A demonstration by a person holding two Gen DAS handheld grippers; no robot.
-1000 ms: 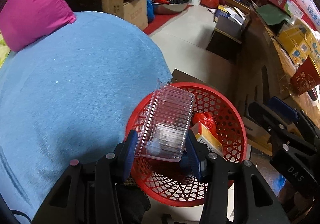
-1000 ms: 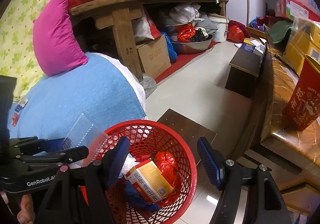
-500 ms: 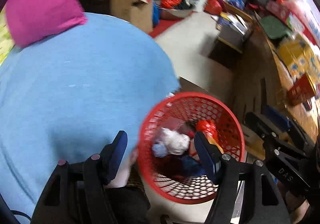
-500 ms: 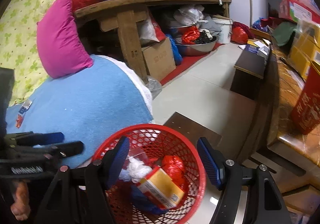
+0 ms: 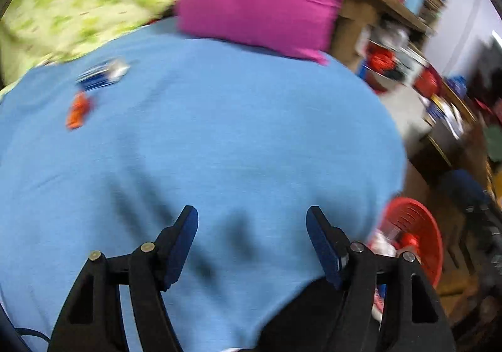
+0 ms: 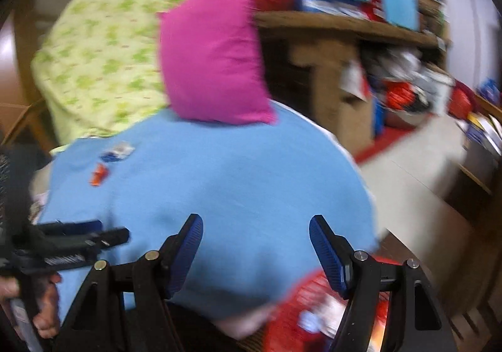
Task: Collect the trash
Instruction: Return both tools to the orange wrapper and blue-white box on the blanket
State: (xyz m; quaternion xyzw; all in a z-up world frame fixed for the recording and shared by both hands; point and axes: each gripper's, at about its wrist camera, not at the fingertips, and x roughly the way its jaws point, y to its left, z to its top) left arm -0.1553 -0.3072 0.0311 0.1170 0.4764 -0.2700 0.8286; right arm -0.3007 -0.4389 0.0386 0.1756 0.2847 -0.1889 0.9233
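Two grippers, left gripper (image 5: 252, 235) and right gripper (image 6: 255, 245), hover with fingers parted and empty, the left's having just opened. Beyond the fingertips, two small wrappers (image 5: 102, 75) lie on the blue blanket (image 5: 219, 132); the red basket (image 5: 420, 235) sits to their right.

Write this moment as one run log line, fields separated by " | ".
left gripper: open, empty | right gripper: open, empty | on blanket: blue wrapper, orange wrapper | basket: holds trash

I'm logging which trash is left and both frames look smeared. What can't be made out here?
- Blue-and-white wrapper and small orange piece on the blue blanket: motion blur hides print and type, both views.
- Red basket: contents blurred, cut off by the left gripper's fingers; in the right view, by the frame's bottom edge.
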